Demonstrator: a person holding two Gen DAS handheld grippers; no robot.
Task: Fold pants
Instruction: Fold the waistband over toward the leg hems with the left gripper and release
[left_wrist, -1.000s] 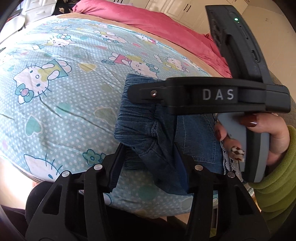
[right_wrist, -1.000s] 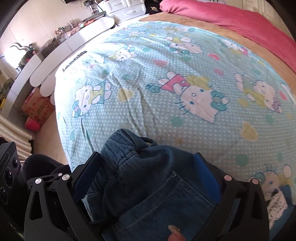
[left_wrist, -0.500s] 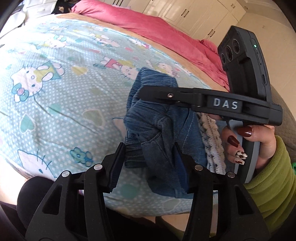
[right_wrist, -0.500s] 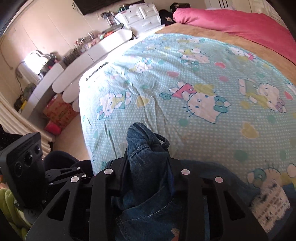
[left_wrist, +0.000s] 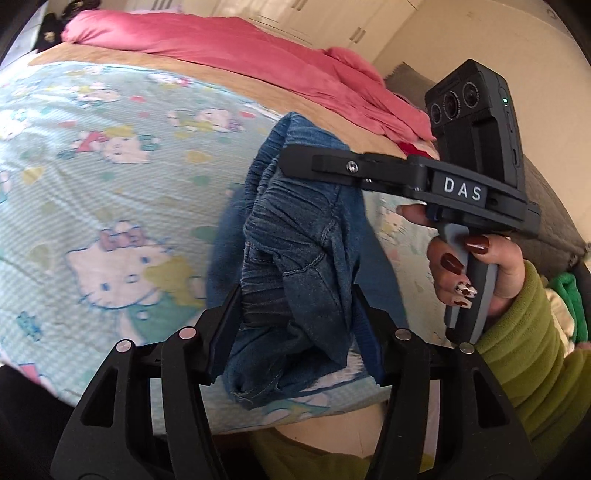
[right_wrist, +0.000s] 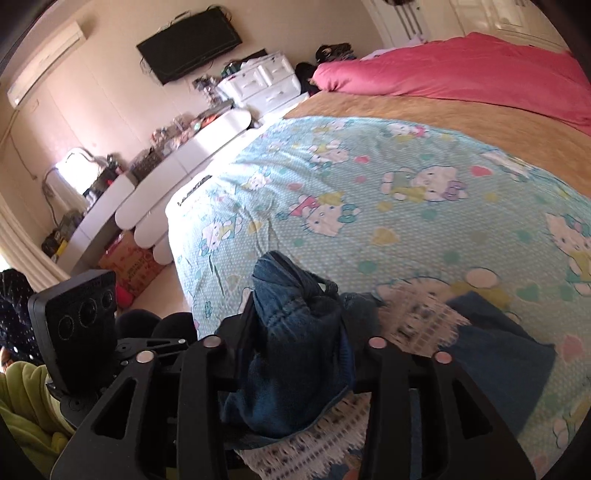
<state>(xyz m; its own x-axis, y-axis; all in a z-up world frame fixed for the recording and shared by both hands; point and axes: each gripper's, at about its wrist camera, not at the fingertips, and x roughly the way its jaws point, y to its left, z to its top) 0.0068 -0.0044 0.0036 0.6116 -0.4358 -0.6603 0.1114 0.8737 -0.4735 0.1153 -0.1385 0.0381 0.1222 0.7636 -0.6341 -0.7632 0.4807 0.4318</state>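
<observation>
Blue denim pants (left_wrist: 295, 258) are bunched and lifted above the blue Hello Kitty sheet (left_wrist: 110, 206). My left gripper (left_wrist: 295, 317) is shut on a bunch of the denim. My right gripper (right_wrist: 299, 350) is shut on the elastic waistband part of the pants (right_wrist: 295, 325); it shows from the side in the left wrist view (left_wrist: 295, 162), with the hand on its handle. More denim and a white lace piece (right_wrist: 417, 317) lie on the sheet under the right gripper.
The bed carries a tan blanket (right_wrist: 424, 114) and a pink duvet (right_wrist: 461, 70) at the far side. White dressers and shelves (right_wrist: 192, 147) with clutter stand left of the bed. A TV (right_wrist: 188, 44) hangs on the wall.
Both grippers have lifted the pants up off the sheet. The right gripper closed on the waistband and both views tilted up toward the room.
</observation>
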